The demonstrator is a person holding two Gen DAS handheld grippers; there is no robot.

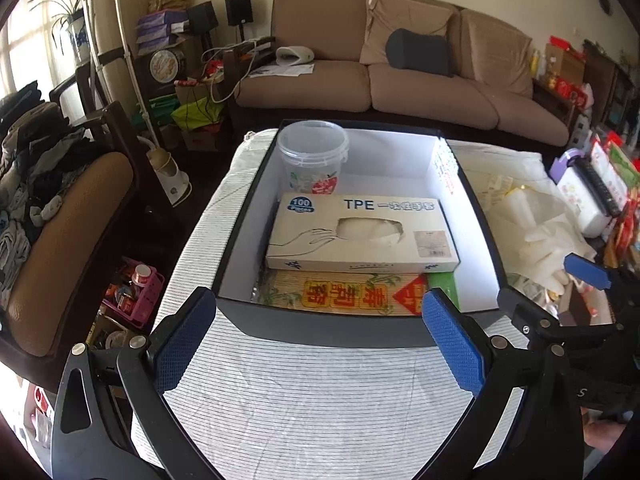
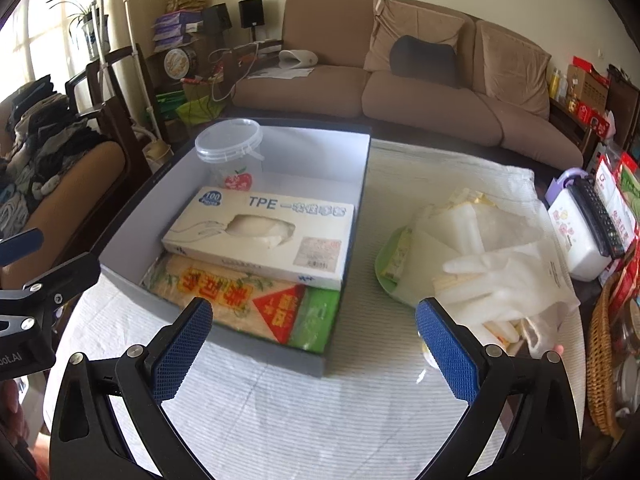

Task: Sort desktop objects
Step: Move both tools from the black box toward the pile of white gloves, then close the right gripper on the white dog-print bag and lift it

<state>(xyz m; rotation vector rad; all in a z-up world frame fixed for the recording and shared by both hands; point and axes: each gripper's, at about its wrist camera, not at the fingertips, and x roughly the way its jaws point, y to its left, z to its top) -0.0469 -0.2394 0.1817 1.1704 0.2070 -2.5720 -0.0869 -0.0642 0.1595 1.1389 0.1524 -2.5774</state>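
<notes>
A dark box with a white inside stands on the striped cloth. In it lie a TPE glove carton, a clear plastic tub with a fruit print, and a bamboo mat pack with red characters. My left gripper hovers open just in front of the box's near wall. My right gripper is open at the box's near right corner. Right of the box sit a green plate and white gloves in clear bags.
A white tissue box with a black remote control on it stands at the table's right edge, with red packets and a wicker basket beside it. A brown sofa runs behind. A chair piled with clothes is on the left.
</notes>
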